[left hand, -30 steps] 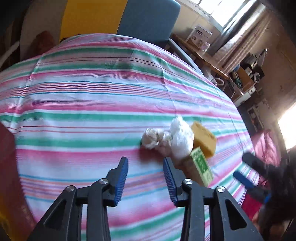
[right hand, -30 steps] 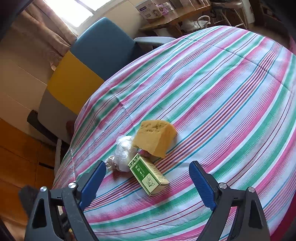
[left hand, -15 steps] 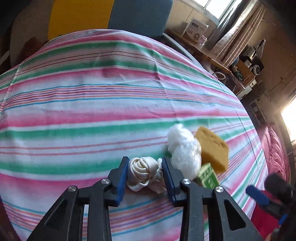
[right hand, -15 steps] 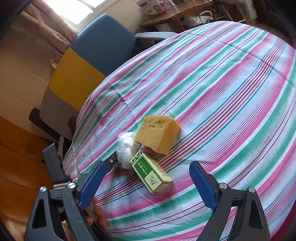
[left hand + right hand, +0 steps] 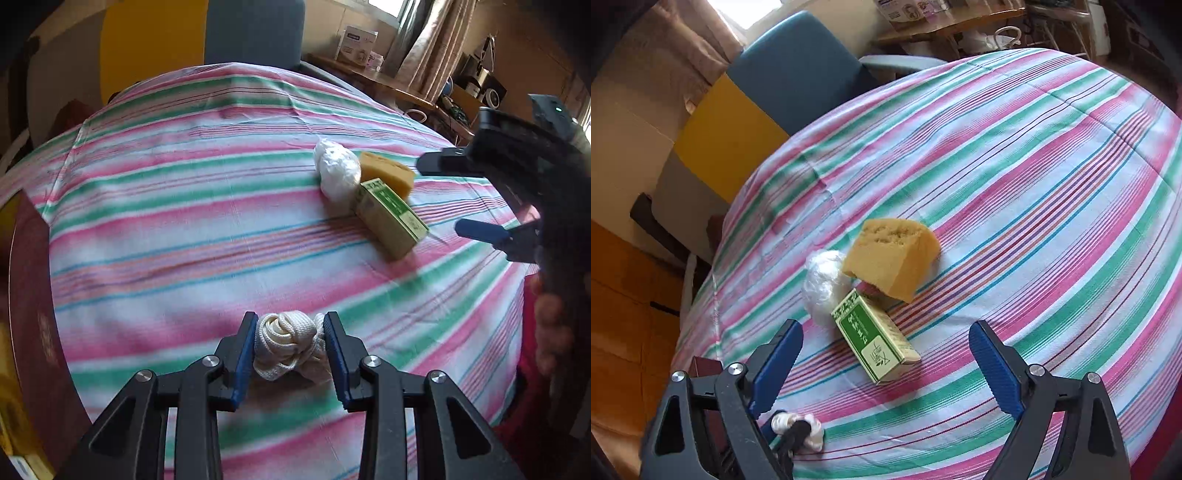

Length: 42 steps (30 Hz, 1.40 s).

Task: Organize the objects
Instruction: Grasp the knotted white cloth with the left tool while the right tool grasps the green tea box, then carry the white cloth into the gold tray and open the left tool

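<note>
White rope bundle [image 5: 287, 343] clamped in our left gripper [image 5: 289, 354] | right gripper [image 5: 886, 363] agape, empty | we hold pressure steady, carry low over striped cloth [image 5: 184, 229].

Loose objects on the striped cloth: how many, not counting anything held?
3, clustered together: a white bag on the left, a sponge behind, a green box in front. The rope bundle is held.

Pink-green striped tablecloth [image 5: 1034, 192], yellow sponge [image 5: 894, 254], green box [image 5: 873, 338], white rope [image 5: 286, 343].
</note>
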Each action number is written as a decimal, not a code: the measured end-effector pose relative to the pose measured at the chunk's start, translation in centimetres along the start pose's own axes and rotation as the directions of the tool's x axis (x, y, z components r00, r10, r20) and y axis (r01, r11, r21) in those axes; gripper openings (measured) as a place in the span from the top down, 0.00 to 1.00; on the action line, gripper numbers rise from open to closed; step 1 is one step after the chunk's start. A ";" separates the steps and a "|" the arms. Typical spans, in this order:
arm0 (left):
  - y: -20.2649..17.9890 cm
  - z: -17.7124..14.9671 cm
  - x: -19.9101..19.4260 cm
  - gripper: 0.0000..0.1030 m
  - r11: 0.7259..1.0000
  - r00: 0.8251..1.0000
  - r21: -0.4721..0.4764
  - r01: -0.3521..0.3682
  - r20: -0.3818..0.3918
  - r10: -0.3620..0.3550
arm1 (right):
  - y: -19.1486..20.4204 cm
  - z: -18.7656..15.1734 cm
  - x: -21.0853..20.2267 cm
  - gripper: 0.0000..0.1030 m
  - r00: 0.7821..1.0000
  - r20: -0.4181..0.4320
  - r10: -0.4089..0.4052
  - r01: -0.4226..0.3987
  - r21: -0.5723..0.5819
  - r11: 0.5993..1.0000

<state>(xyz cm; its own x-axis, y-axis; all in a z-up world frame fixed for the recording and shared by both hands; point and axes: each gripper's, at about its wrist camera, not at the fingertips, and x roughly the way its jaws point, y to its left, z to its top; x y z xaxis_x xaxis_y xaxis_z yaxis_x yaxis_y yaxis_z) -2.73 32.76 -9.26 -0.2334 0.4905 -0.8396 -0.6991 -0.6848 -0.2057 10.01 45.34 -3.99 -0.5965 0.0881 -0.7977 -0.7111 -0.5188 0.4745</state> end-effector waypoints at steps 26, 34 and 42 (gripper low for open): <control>-0.3 -5.1 -6.7 0.65 0.996 0.995 0.057 0.066 0.073 -0.070 | 4.5 -2.2 5.7 0.70 0.955 -0.057 -0.292 0.245 -0.403 0.881; 2.2 -5.8 -10.9 0.65 0.996 0.989 -0.010 0.086 0.121 -0.084 | 4.8 -2.7 5.7 0.70 0.944 -0.035 -0.327 0.278 -0.446 0.851; 7.1 -6.1 -14.6 0.65 0.990 0.983 -0.140 0.024 0.183 0.002 | 4.7 -3.1 5.5 0.70 0.938 -0.031 -0.345 0.288 -0.481 0.828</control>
<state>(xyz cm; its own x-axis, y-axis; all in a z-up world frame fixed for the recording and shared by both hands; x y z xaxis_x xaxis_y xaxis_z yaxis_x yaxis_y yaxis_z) -0.16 17.41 -1.56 -0.3551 0.5793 -0.7337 -0.6026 -0.7419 -0.2942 4.57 40.74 -7.31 -0.3025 0.2350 -0.9237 -0.5816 -0.8133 -0.0165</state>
